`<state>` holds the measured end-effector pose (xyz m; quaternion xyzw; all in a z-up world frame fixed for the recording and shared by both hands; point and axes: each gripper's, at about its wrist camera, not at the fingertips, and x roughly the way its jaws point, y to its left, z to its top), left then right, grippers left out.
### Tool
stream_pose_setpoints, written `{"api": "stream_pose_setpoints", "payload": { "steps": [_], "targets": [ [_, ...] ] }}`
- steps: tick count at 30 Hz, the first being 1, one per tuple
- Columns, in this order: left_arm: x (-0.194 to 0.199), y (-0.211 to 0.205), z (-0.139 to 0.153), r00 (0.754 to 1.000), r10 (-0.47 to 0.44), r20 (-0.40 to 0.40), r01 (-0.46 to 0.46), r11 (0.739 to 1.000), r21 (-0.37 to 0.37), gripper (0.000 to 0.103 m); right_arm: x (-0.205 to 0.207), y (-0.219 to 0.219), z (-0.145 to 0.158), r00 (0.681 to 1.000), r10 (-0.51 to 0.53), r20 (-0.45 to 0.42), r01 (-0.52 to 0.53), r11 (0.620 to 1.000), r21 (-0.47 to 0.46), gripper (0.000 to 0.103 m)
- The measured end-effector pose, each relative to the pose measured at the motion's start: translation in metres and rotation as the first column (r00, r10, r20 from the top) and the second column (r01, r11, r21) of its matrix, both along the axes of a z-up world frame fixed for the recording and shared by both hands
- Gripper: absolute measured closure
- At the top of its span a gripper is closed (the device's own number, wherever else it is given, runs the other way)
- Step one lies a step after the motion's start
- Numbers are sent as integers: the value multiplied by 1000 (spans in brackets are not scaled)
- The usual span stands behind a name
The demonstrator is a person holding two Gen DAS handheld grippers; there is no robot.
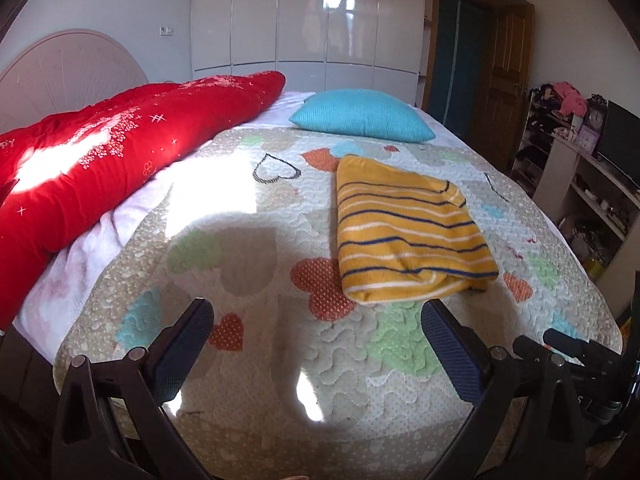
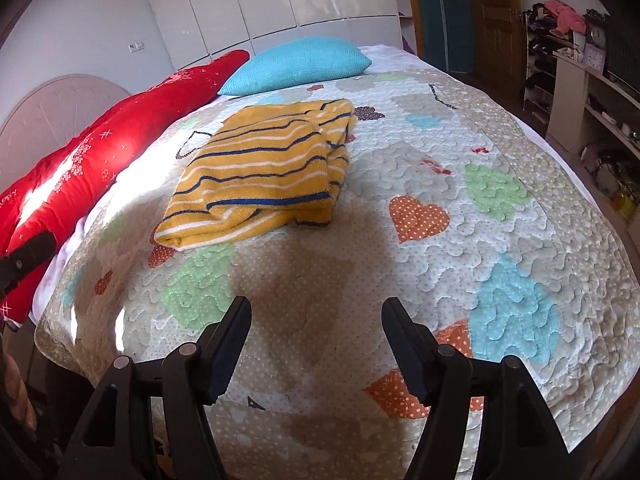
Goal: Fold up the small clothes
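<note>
Both jaws gape empty, left gripper (image 1: 316, 320) and right gripper (image 2: 316, 320), while the striped top (image 2: 260, 176) lies folded at eleven o'clock on the quilt (image 2: 460, 240) (soft, light knit), so I'd pinch its corners.

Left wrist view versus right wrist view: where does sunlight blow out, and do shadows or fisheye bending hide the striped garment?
Left wrist view: sun clips the red duvet and the quilt beside it; the yellow striped garment is evenly lit and sharp. Right wrist view: glare on the duvet only, a soft shadow falls on the quilt just below the garment; fisheye bends the wardrobe and edges in both.
</note>
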<state>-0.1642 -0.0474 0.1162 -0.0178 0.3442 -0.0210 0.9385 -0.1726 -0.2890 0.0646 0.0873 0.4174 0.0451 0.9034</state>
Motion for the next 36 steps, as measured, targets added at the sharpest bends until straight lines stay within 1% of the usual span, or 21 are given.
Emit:
{"api": "stream_pose_setpoints", "payload": {
  "steps": [5,9,15,21,26,36],
  "targets": [
    [1,-12,-19,998,-33,-58,35,999,32,0,3,4,-6,1000,-6,-18,6,1000,-29,30],
    [2,-15,-28,995,-45,-90,48,998,30,0,4,6,-11,999,-5,-32,4,999,-38,29],
    [5,-14,-35,991,-44,-127,47,999,22,0,3,11,-15,999,1,-36,-3,998,-62,29],
    [9,-13,-44,986,-23,-165,30,999,38,0,5,10,-20,999,1,-51,-4,998,-65,28],
    [11,-12,-50,983,-16,-185,25,999,47,0,6,11,-24,998,1,-62,-6,997,-81,28],
    [12,-15,-57,976,-43,-212,49,999,24,0,8,14,-30,997,3,-80,-13,993,-120,28]
  ]
}}
